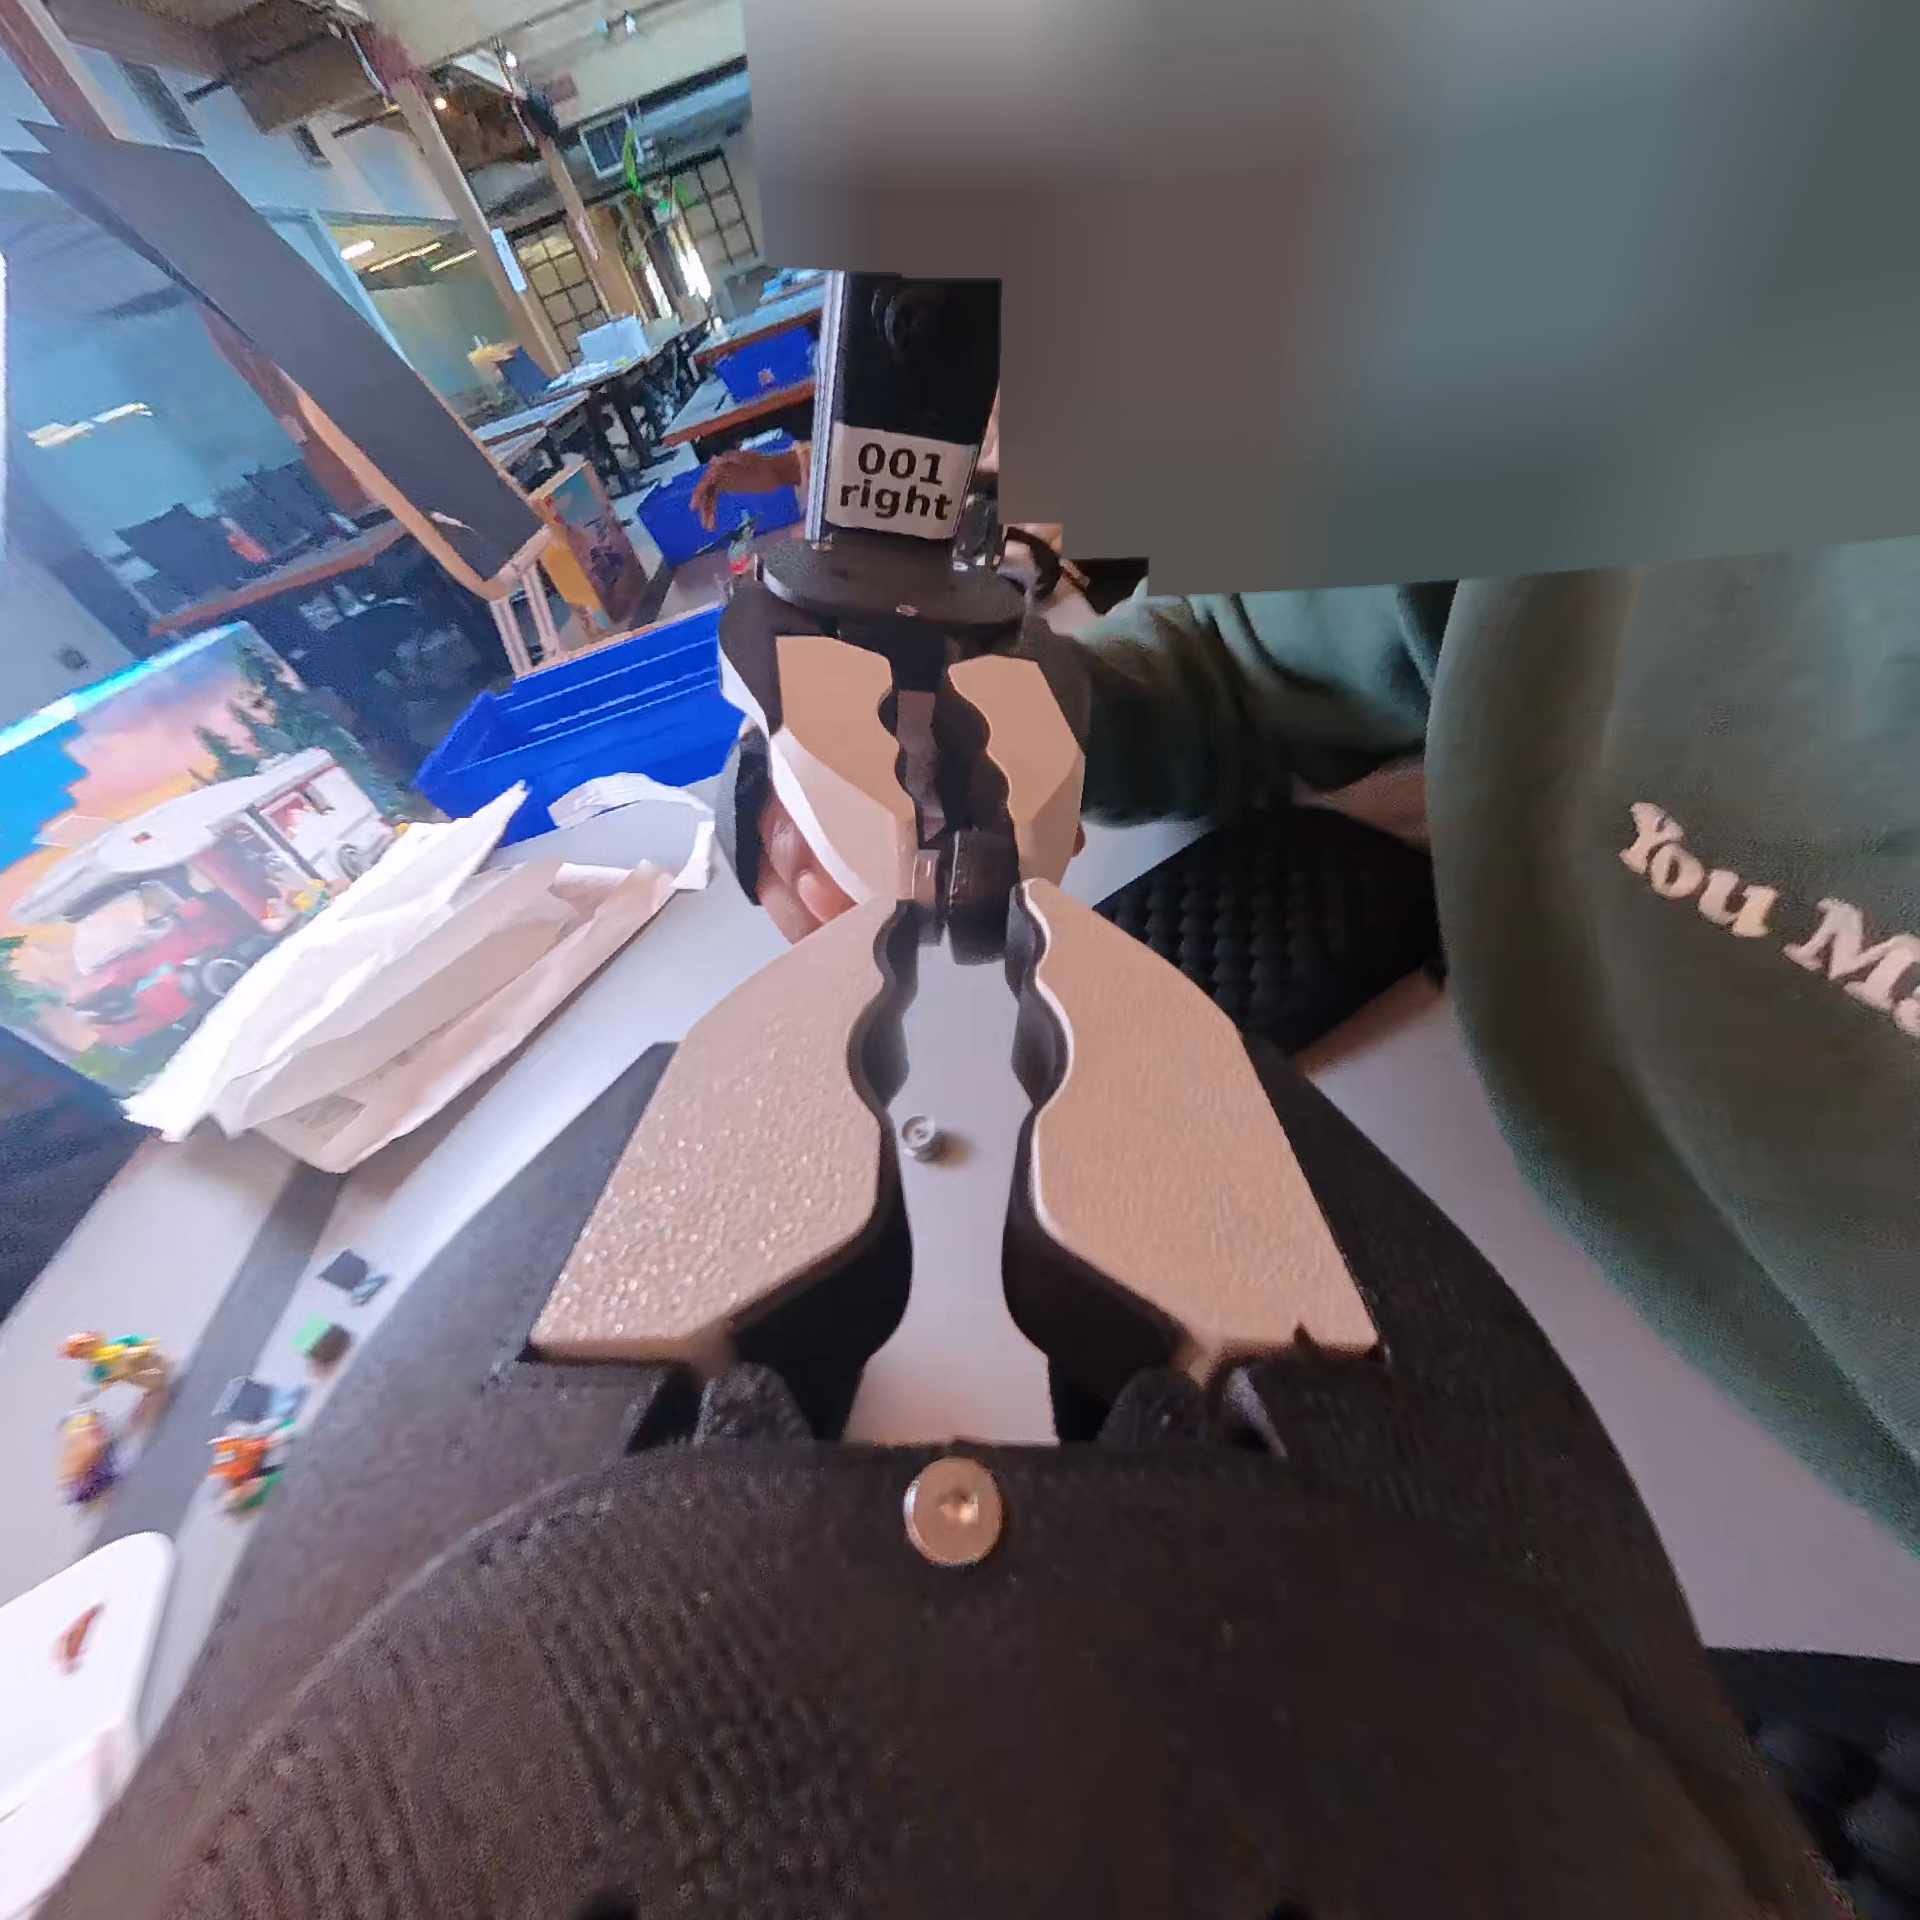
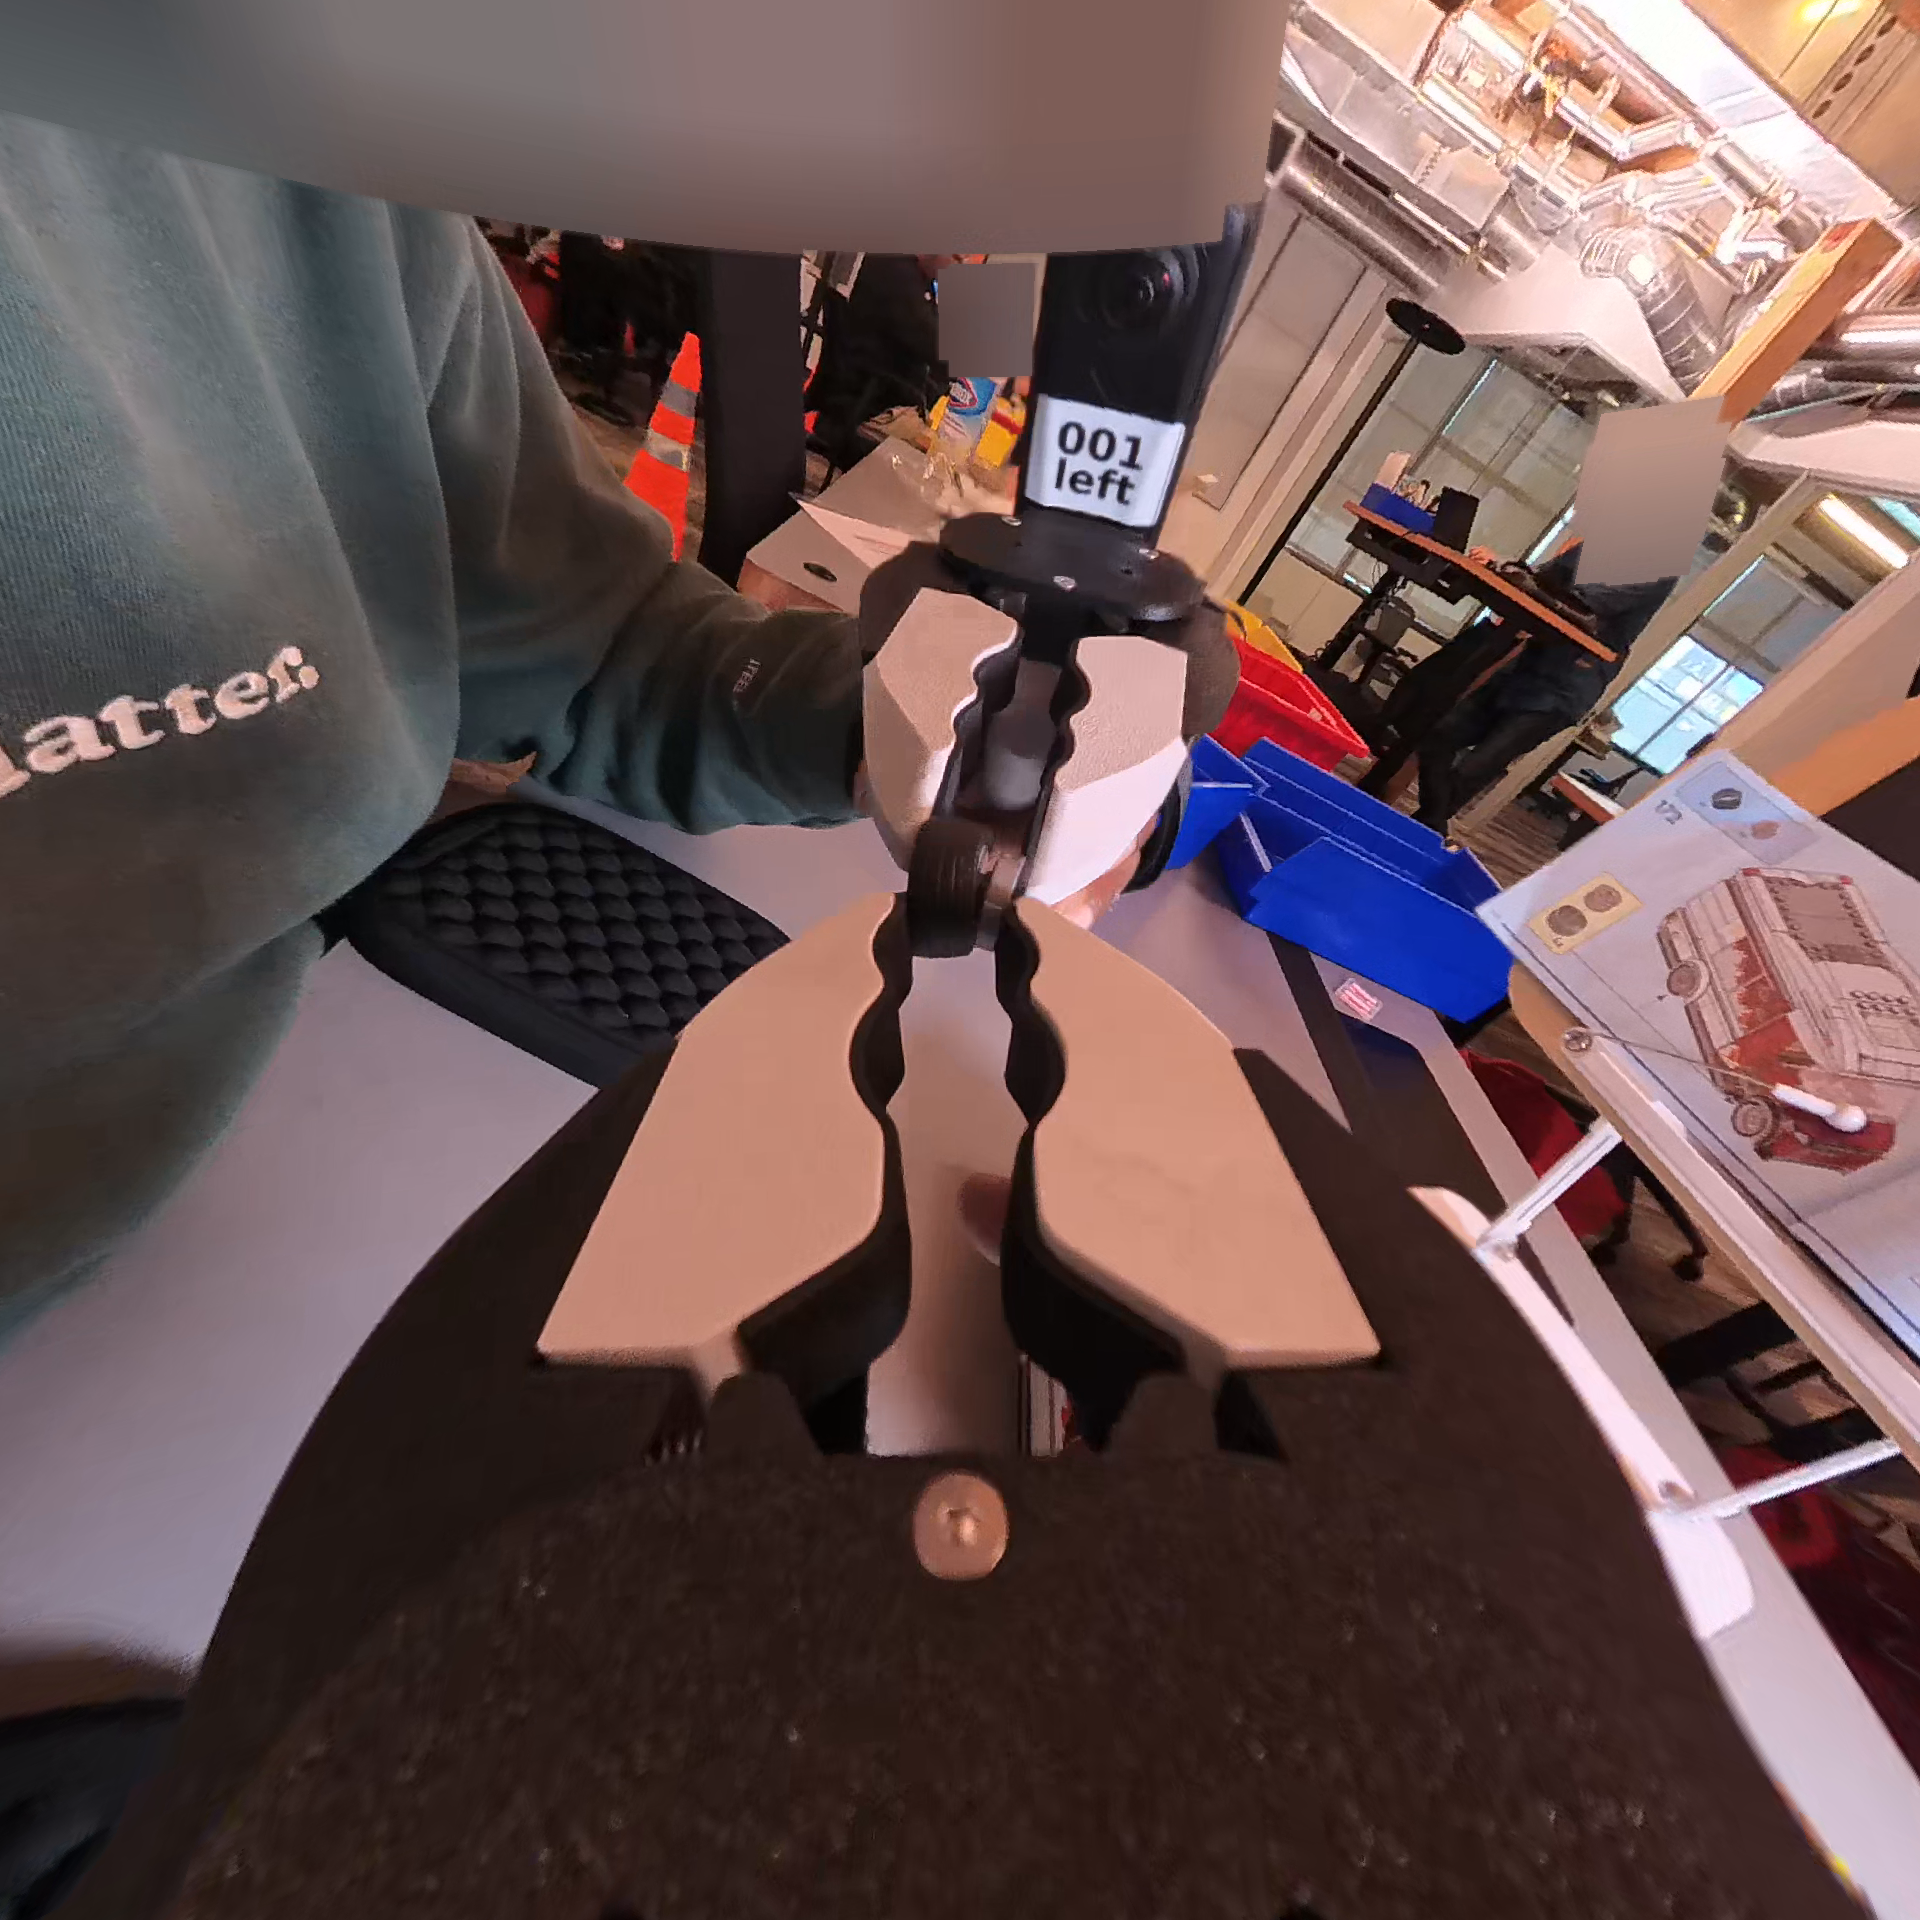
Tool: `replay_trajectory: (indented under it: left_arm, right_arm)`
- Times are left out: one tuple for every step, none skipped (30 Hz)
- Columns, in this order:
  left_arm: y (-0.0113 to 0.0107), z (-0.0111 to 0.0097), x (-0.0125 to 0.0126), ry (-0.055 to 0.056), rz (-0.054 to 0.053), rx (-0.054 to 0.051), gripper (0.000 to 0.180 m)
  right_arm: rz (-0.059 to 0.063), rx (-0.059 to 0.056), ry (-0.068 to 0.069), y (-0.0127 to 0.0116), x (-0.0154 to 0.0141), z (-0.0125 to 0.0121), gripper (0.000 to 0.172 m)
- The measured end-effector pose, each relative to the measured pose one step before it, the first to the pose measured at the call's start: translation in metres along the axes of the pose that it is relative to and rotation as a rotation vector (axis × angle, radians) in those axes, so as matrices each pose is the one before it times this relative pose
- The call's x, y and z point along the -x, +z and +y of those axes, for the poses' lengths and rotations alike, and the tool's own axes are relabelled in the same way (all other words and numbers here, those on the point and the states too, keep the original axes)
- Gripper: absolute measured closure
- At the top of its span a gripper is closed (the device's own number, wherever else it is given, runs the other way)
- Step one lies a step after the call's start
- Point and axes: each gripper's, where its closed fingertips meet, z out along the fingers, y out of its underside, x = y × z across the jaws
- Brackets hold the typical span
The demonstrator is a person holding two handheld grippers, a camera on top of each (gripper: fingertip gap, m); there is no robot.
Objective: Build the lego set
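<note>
Observation: the right hand-held gripper [image 2: 956,925] and the left hand-held gripper [image 1: 961,909] are held tip to tip above the grey table [image 1: 1382,1122], in front of a person in a green sweatshirt [image 2: 260,468].

A small black wheel [image 2: 945,883] with a ribbed tyre and a pale grey hub [image 1: 923,871] is found at the point where the two sets of fingertips meet. It is clear of the table.

The right hand-held gripper is closed on the wheel, which fills the narrow space between its fingertips, with the wheel's axis lying across the jaws.

The left hand-held gripper is nearly closed about the same wheel. The lower edge of the tyre is seen between its tips, but it cannot be told whether its pads press on it.

Surroundings: a small grey round part [image 1: 920,1132] lies on the table beneath the left fingers. Noted to one side are:
- crumpled white paper bags [image 1: 395,966]
- a printed box [image 1: 156,831]
- small toy figures [image 1: 114,1371]
- blue bins [image 2: 1382,883]
- an open booklet on a stand [image 2: 1766,1039]
- a black mesh pad [image 2: 561,935] near the person

Assessment: the wheel is held only at the very fingertips, so little margin is judged to exist. Even pressure is advised, with both grippers in one line along the wheel's axis. Twisting should be avoided, as the round tyre could roll out. The wheel is best held over bare table, so that a dropped part can be recovered.
</note>
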Motion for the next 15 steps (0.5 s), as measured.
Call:
replay_trajectory:
  left_arm:
    - [-0.00016, 0.00174, 0.00289, -0.0337, 0.0078, -0.0131, 0.163]
    - [-0.00064, 0.00261, 0.00498, -0.0176, -0.0113, 0.0019, 0.162]
    - [-0.00028, 0.00260, 0.00362, -0.0044, -0.0128, 0.0112, 0.162]
    - [0.00004, 0.00232, 0.00077, 0.0046, -0.0034, 0.0173, 0.162]
    - [0.00032, 0.00101, 0.00045, 0.0100, -0.0092, 0.0086, 0.160]
    - [0.00076, 0.00002, -0.00129, 0.0056, 0.0019, -0.0019, 0.158]
    - [0.00082, -0.00010, -0.00205, -0.0040, 0.0115, -0.0007, 0.157]
    - [0.00057, 0.00050, -0.00082, 0.0005, 0.0045, 0.0023, 0.160]
    - [-0.00019, 0.00013, -0.00116, 0.0059, 0.0075, -0.0025, 0.160]
    - [-0.00016, 0.00051, -0.00082, -0.0079, 0.0082, 0.0007, 0.161]
    - [0.00033, 0.00067, -0.00033, -0.0058, 0.0026, 0.0056, 0.161]
    - [0.00040, -0.00044, -0.00006, 0.0075, -0.0063, -0.0003, 0.161]
    - [0.00050, -0.00057, -0.00028, 0.0082, -0.0060, 0.0048, 0.162]
    - [0.00019, -0.00051, 0.00037, 0.0131, -0.0110, 0.0049, 0.162]
    - [0.00026, -0.00031, 0.00015, 0.0110, -0.0093, 0.0030, 0.163]
  right_arm:
    - [0.0151, 0.0183, 0.0106, 0.00012, -0.00370, 0.00334, 0.157]
    - [0.0204, 0.0163, 0.0222, 0.00061, -0.00457, 0.00362, 0.157]
    - [0.0038, 0.0078, 0.0264, 0.00055, -0.00247, 0.00273, 0.157]
    - [-0.0061, 0.0031, 0.0174, 0.00027, -0.00045, 0.00202, 0.157]
    - [0.0029, 0.0029, -0.0020, -0.00001, -0.00050, 0.00110, 0.157]
    - [-0.0018, 0.0129, -0.0152, 0.00040, 0.00068, 0.00186, 0.157]
    - [-0.0073, 0.0195, -0.0124, 0.00103, 0.00169, 0.00259, 0.156]
    - [-0.0066, 0.0082, -0.0067, 0.00108, 0.00189, 0.00090, 0.156]
    - [-0.0024, 0.0001, 0.0009, 0.00068, 0.00102, -0.00006, 0.156]
    - [-0.0049, 0.0044, 0.0006, 0.00028, 0.00083, 0.00018, 0.156]
    - [-0.0025, 0.0053, -0.0029, -0.00028, 0.00038, 0.00012, 0.156]
    - [-0.0022, 0.0013, 0.0004, -0.00040, 0.00011, -0.00068, 0.156]
    - [-0.0041, 0.0003, 0.0043, -0.00045, 0.00036, -0.00078, 0.156]
    - [0.0076, -0.0058, -0.0016, -0.00034, -0.00106, -0.00174, 0.155]
    - [0.0172, -0.0183, -0.0052, -0.00051, -0.00191, -0.00359, 0.150]
